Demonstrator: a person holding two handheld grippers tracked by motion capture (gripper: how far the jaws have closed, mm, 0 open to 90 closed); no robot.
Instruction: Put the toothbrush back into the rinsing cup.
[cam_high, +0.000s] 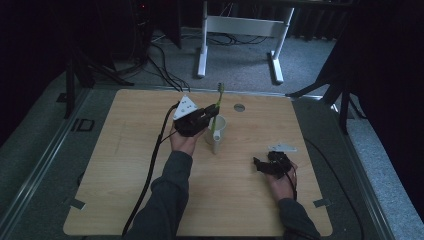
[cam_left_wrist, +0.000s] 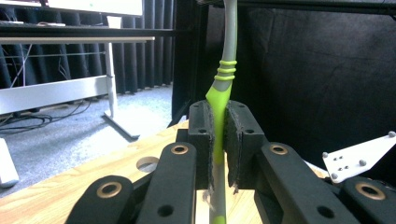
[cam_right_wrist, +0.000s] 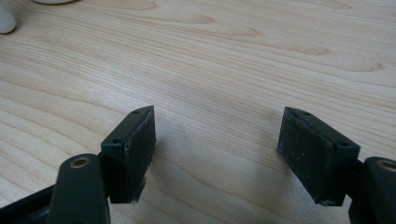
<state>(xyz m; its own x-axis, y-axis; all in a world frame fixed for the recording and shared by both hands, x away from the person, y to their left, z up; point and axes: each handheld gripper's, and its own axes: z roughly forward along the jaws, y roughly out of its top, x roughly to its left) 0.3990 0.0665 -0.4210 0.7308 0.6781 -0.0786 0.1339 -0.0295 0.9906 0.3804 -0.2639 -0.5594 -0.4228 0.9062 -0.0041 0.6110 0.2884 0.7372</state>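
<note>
The left gripper (cam_left_wrist: 218, 140) is clamped on a green-and-grey toothbrush (cam_left_wrist: 223, 88), holding it upright over the white mug (cam_high: 216, 131) mid-table. The right gripper (cam_right_wrist: 217, 154) hangs low over bare wood, jaws wide apart, gripping nothing.

The left hand-held gripper (cam_high: 209, 116) clamps a green toothbrush (cam_high: 217, 107) upright in the white mug (cam_high: 216, 132).

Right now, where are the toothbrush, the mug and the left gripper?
toothbrush (cam_left_wrist: 218, 100): left gripper view, green part of handle.
mug (cam_high: 219, 131): high view, white side wall.
left gripper (cam_left_wrist: 218, 140): left gripper view, between the jaws.
</note>
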